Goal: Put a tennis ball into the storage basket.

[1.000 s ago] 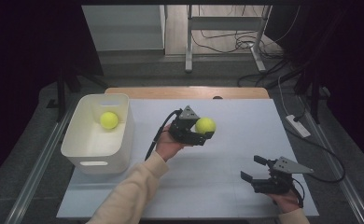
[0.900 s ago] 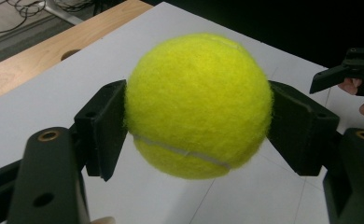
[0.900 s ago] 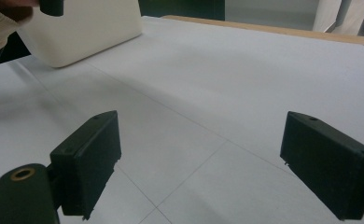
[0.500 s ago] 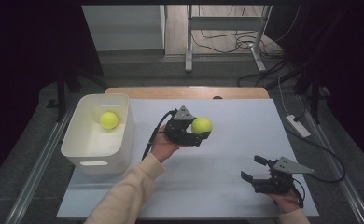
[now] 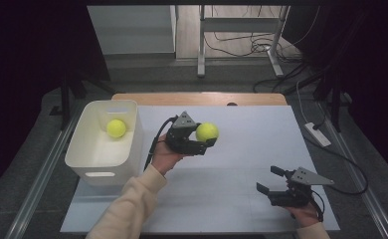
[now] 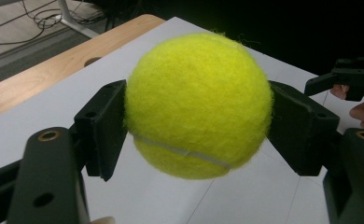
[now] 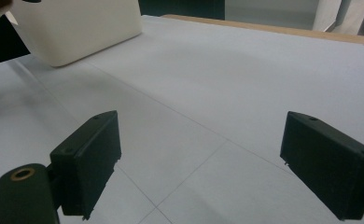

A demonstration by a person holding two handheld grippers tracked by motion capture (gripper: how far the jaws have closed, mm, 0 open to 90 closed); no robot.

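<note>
Left gripper [image 5: 205, 143] clamps a yellow tennis ball [image 5: 207, 132] between both pads, held above the white mat [image 5: 242, 199] near the table's centre; from the ball, the white bin [image 5: 102, 167] sits at nine o'clock, a second ball [image 5: 116, 128] inside it; right gripper [image 5: 270, 180] waits at five o'clock, jaws spread wide, grasping nothing.

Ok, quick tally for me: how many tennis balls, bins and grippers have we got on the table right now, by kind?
Tennis balls: 2, one lying in the bin, one clamped in the left gripper above the mat
White bins: 1, at the table's left side
Grippers: 2, the left one shut on its ball, the right gripper open with nothing between its jaws
Total: 5
</note>
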